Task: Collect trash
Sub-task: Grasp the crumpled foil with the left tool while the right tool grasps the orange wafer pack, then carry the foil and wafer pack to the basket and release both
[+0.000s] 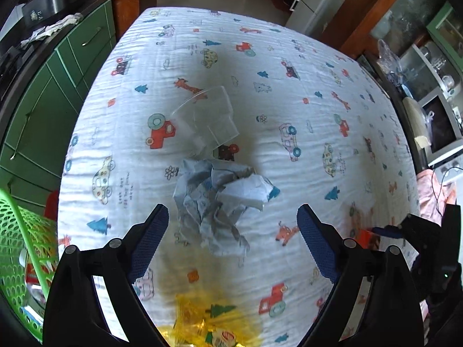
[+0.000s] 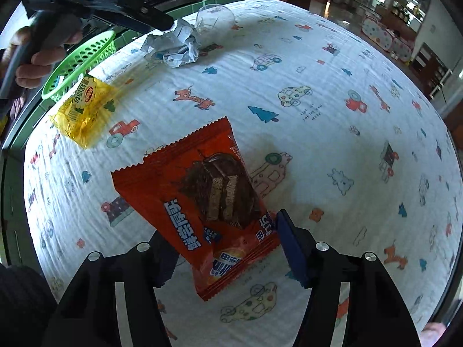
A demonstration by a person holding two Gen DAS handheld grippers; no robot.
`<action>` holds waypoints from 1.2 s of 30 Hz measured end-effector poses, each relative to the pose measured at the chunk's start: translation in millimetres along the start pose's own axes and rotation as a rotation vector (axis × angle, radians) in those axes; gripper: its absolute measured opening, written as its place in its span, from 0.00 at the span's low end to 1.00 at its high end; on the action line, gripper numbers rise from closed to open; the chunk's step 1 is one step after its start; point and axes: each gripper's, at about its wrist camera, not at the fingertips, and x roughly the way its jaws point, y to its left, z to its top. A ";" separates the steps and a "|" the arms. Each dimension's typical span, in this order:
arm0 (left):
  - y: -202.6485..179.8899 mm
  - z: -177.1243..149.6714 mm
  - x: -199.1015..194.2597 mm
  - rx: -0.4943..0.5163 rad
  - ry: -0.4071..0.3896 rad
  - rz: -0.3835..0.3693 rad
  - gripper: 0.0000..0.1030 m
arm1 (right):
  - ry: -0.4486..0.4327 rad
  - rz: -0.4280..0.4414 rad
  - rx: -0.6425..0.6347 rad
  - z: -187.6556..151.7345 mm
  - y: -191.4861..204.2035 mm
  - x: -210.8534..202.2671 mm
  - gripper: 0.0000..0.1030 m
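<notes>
Mid-collection: left gripper [image 1: 233, 217] spread wide over crumpled paper [image 1: 220, 199] on the surface, right gripper [image 2: 228, 237] loosely straddling orange wrapper [image 2: 199, 199], unclenched; next, probably closing, then carrying to green basket [image 2: 84, 57].

Each gripper, left gripper [image 1: 233, 225] and right gripper [image 2: 225, 248], is matte black plastic with angular arms, round silver screws at the joints, and blue dimpled pads [image 1: 150, 243] lining its fingers. Bare-skinned fingers [image 2: 43, 57] show on a dark grey handle.
</notes>
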 end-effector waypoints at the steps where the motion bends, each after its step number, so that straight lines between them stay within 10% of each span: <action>1: 1.2 2.2 4.6 0.002 0.007 0.003 0.87 | -0.004 0.004 0.011 -1.7 0.2 -1.1 0.59; 8: 8.2 5.1 20.3 -0.016 0.012 -0.003 0.85 | -0.014 0.003 0.060 -7.3 2.5 -5.0 0.59; 13: 8.1 0.1 23.7 0.002 0.019 0.000 0.46 | -0.027 0.010 0.083 -6.5 7.5 -5.7 0.59; 24: 24.8 -26.5 -13.7 -0.034 -0.062 0.002 0.17 | -0.047 0.031 0.098 1.5 25.1 -9.7 0.59; 36: 73.9 -71.6 -84.3 -0.152 -0.166 0.013 0.16 | -0.094 0.059 0.024 37.0 66.0 -29.5 0.59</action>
